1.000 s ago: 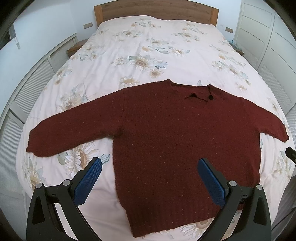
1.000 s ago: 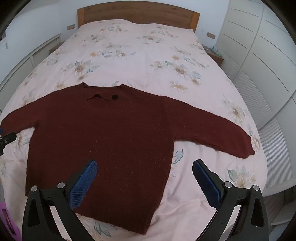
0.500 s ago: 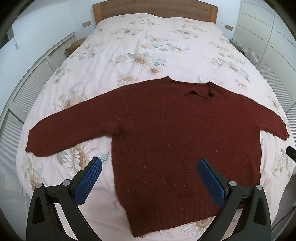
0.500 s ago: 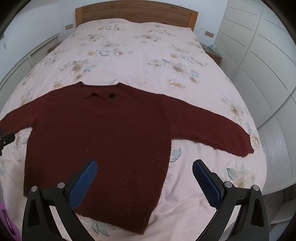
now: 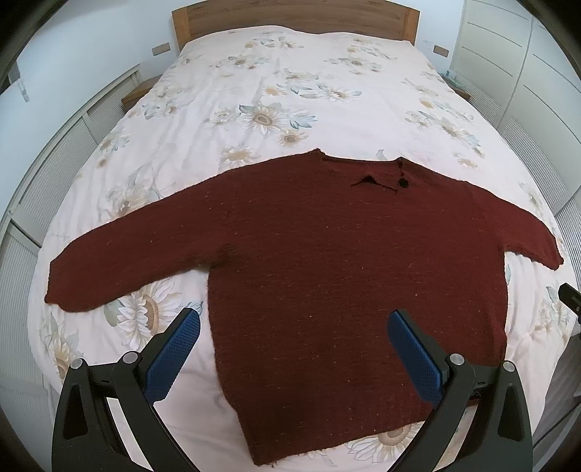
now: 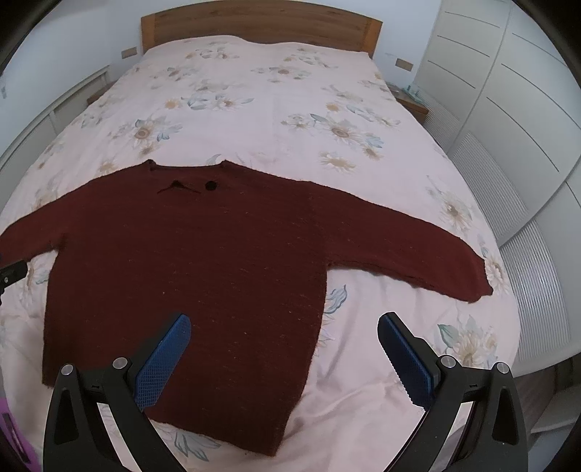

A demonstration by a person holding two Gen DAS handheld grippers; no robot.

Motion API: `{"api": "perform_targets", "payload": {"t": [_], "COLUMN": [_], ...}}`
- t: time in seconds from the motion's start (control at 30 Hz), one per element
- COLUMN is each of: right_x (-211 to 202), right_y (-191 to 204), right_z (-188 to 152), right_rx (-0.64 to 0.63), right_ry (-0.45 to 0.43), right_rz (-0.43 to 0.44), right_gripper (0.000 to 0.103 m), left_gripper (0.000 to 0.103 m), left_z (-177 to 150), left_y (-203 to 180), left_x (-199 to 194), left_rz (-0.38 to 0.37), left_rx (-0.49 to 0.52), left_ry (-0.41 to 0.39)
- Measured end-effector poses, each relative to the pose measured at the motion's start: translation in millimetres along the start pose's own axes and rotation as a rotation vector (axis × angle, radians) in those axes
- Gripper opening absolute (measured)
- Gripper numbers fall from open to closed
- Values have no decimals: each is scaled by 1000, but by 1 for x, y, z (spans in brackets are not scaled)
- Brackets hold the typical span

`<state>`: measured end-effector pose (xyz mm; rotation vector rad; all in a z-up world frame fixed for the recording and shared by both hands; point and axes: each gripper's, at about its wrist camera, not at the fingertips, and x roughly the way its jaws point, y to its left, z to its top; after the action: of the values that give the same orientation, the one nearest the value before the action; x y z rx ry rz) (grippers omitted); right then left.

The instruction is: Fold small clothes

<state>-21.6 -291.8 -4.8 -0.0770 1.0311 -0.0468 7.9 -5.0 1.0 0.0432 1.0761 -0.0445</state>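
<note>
A dark red knitted sweater lies flat on the bed with both sleeves spread out to the sides and a black button at the neck. My left gripper hovers open above its lower left body, nothing between the blue pads. The same sweater fills the right wrist view. My right gripper is open above the sweater's lower right edge, holding nothing. The left sleeve cuff and right sleeve cuff both lie flat on the cover.
The bed has a pale pink floral cover and a wooden headboard. White wardrobe doors stand along the right side. Low white cabinets run along the left. The bed's front edge is just below the sweater hem.
Both grippers have moved slightly forward and lower over the sweater, so it sits lower and larger in both views. The jaws stay open and the sweater has not moved.
</note>
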Motion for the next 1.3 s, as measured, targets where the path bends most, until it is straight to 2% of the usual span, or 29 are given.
{"api": "perform_targets", "payload": {"t": [1.13,1.3], "right_x": [9,22], "right_y": [-4,-21], "right_z": [-7,-1], "right_rx": [7,49], "right_ry": [19,-2], "right_rz": [-2,10], "right_gripper": [103,103], "left_gripper": [102,102], "left_z": [0,4], "left_y": [6,7], "left_x": [5,10], "left_rz": [9,-10], "left_rx": [-17,-10], "left_ry": [12,12]}}
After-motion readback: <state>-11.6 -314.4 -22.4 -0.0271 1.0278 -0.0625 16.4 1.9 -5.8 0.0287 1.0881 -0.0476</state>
